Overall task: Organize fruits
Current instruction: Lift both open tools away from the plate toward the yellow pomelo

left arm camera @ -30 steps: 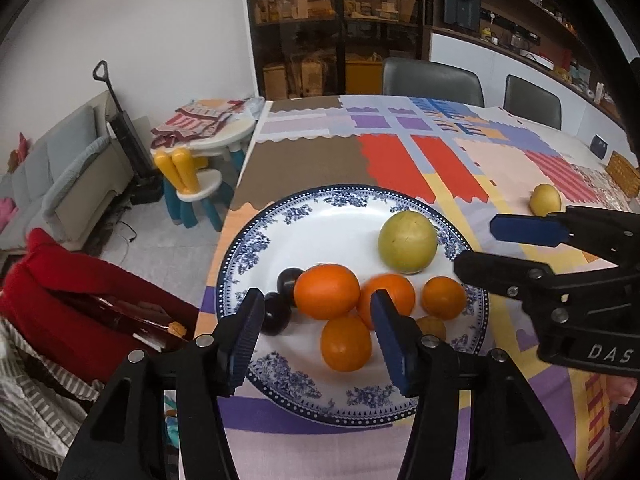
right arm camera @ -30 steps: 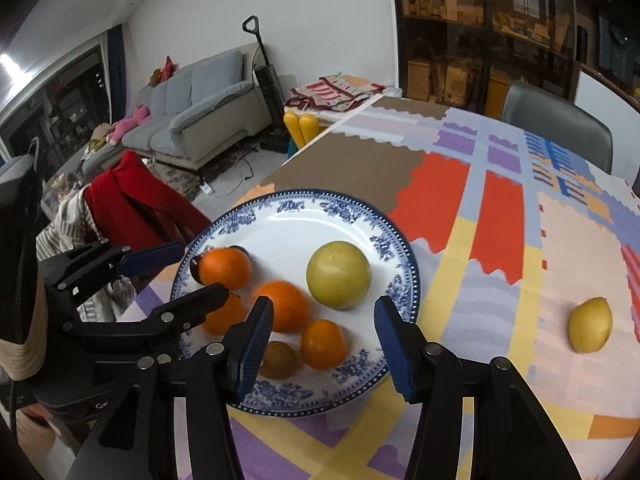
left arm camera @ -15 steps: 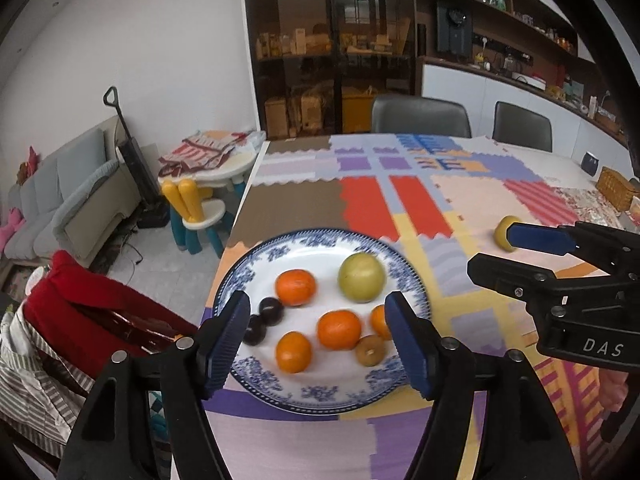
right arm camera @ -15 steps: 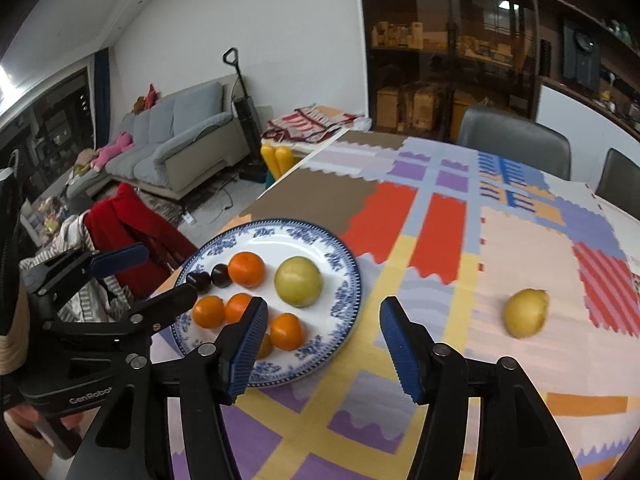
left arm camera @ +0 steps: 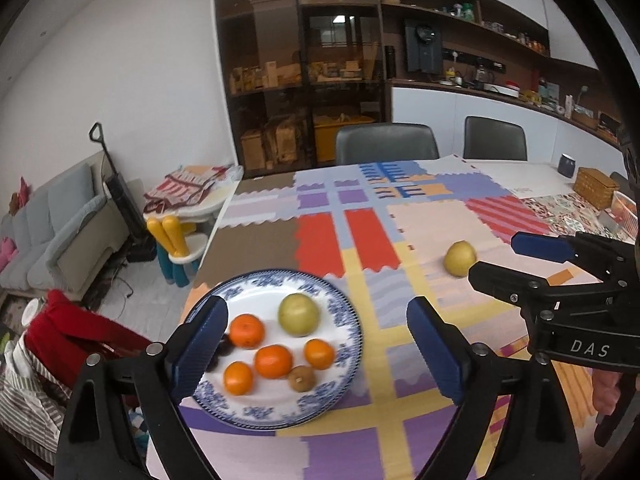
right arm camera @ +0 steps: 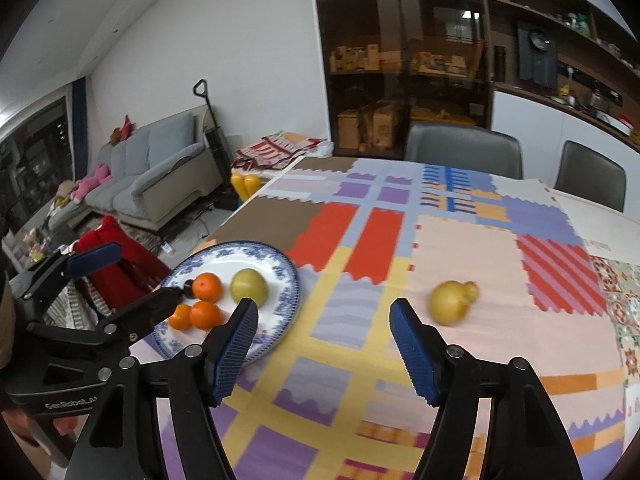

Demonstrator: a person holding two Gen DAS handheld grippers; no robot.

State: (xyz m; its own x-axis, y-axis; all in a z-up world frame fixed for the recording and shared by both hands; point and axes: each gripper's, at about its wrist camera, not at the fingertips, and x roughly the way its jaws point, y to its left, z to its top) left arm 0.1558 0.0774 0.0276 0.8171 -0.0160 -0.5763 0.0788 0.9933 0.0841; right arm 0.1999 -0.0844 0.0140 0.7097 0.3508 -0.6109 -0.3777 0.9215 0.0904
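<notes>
Blue-and-white plate sits near the table's left edge, holding 4 oranges, 1 green-yellow round fruit, 1 kiwi and dark plums half hidden behind a pad. 1 yellow pear lies alone on the cloth, well apart from the plate, to its right. Left gripper spread wide, jaws have just been opening, nothing pinched, only plate and fruit seen beyond them. Right gripper also spread, jaws have just been opening, empty, aimed at the bare cloth between plate and pear. Likely step: right gripper fetches the pear for the plate. Do it well: straddle the pear's fat body, not the neck, close gently, it may roll. Set it in the plate's bare near-right part, clear of the kiwi. Room: cloth around the pear is open; plate is close to the table's left edge, so don't shove it that way. Left gripper hangs close beside the right, mind a bump.
</notes>
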